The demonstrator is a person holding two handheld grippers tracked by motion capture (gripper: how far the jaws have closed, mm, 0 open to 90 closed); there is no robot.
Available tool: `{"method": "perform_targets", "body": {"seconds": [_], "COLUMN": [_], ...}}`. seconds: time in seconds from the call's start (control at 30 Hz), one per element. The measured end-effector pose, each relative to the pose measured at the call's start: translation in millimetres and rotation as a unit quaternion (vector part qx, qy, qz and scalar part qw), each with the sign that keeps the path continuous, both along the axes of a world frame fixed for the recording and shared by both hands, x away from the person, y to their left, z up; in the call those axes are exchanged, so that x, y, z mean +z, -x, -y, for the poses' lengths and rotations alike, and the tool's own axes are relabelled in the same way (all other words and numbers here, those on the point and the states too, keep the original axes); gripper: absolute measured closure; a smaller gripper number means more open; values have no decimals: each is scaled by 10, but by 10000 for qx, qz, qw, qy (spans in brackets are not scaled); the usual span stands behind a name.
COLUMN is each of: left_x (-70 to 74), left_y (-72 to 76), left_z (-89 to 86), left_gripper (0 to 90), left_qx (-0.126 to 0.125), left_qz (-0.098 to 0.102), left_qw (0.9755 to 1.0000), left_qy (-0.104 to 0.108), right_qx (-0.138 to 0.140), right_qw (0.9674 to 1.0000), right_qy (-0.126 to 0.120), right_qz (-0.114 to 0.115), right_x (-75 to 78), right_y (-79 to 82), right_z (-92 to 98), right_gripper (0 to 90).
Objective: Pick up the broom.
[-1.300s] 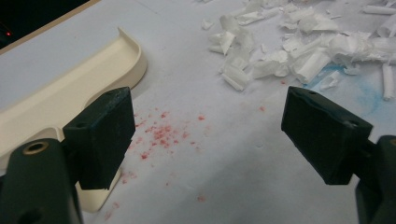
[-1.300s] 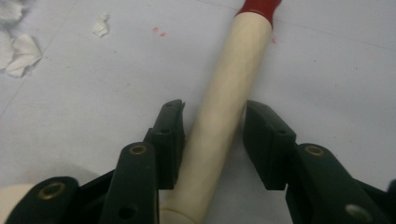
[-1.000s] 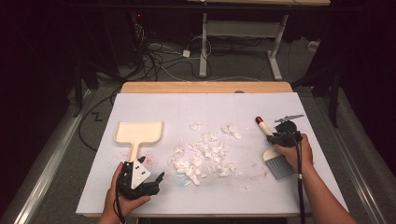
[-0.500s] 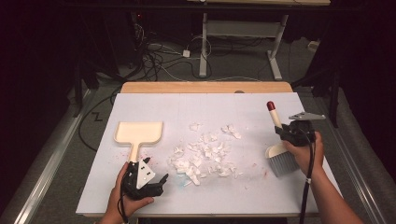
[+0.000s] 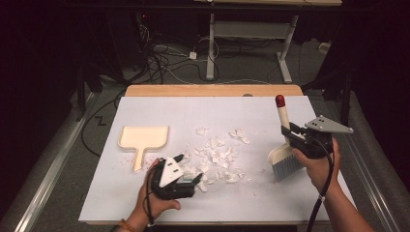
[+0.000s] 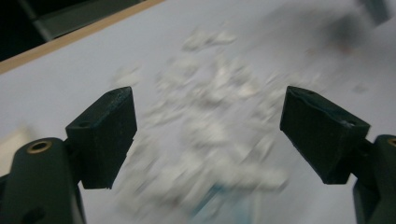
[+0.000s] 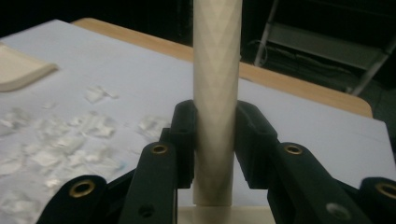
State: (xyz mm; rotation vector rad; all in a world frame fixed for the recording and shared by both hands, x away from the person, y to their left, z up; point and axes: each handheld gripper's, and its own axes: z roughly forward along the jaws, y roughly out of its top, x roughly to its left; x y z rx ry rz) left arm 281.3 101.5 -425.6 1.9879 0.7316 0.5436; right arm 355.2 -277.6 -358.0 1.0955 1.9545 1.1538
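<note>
You have lifted the brush (image 5: 284,145) more upright since a moment ago, its red-tipped handle now pointing up and away.

Your right gripper (image 5: 292,137) clamps the brush's cream handle between its jaws, bristles resting on the white board (image 5: 251,111) right of the paper scraps (image 5: 217,157). Your left gripper (image 5: 188,170) sits with jaws spread wide at the near edge of the scraps, beside the dustpan (image 5: 143,139) lying flat.
</note>
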Motion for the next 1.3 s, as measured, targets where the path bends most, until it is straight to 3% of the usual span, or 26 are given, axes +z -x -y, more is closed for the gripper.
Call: {"method": "perform_targets", "body": {"seconds": [0.07,0.1,0.13,0.27,0.4,0.43,0.47,0.5,0.57,0.63,0.7,0.73,0.8,0.83,0.9,1.03,1.17,1.2,1.23,1.3], "left_x": [108,108,129,168,172,152,128,128,71,55,1,2,7,28,41,79,146,195,195,275], "left_y": [-2,-2,-9,-51,-67,-89,-98,-98,-148,-159,-159,-144,-132,-116,-114,-137,-153,-146,-146,-131], "left_z": [364,364,478,902,1095,1163,1189,1189,1186,1191,1199,1204,1197,1153,1132,1028,902,840,840,737], "left_gripper": [178,181,186,190,201,211,237,313,366,374,382,409,473,514,563,615,635,638,644,647], "left_qx": [-422,-422,-520,-926,-1000,-979,-854,-854,-812,-814,-958,-957,-986,-1063,-1033,-1097,-1311,-1425,-1425,-1644], "left_qz": [156,156,194,36,-53,-152,-99,-99,-287,-364,-511,-448,-372,-277,-242,-280,-323,-257,-257,-221], "left_qw": [9989,9989,9983,9948,9932,9929,9943,9943,9923,9919,9895,9905,9906,9895,9900,9886,9867,9861,9861,9841], "left_qy": [149,149,155,427,599,656,636,636,894,903,954,877,877,942,925,991,904,811,811,632], "right_qx": [113,180,237,455,728,778,777,837,877,960,1002,1020,1058,1078,1051,1085,1319,1597,1597,2073], "right_qw": [9998,9996,9994,9981,9966,9962,9962,9958,9953,9944,9937,9934,9928,9924,9923,9912,9882,9827,9827,9726], "right_qy": [-15,31,19,64,184,212,192,195,184,177,125,101,100,104,26,-66,-114,-127,-127,-61], "right_qz": [155,211,250,401,349,320,338,318,363,397,495,512,553,588,660,751,775,934,934,1052], "right_x": [31,42,41,25,-2,-8,-12,-14,-13,-3,18,29,43,46,54,89,115,119,119,165], "right_y": [77,132,175,302,383,402,422,449,498,540,592,612,643,653,679,704,709,721,721,745], "right_z": [-91,-164,-222,-421,-580,-615,-633,-665,-708,-742,-771,-790,-819,-825,-835,-820,-786,-757,-757,-687], "right_gripper": [717,717,717,717,716,716,716,716,716,715,715,715,715,715,713,703,689,661,661,554]}}
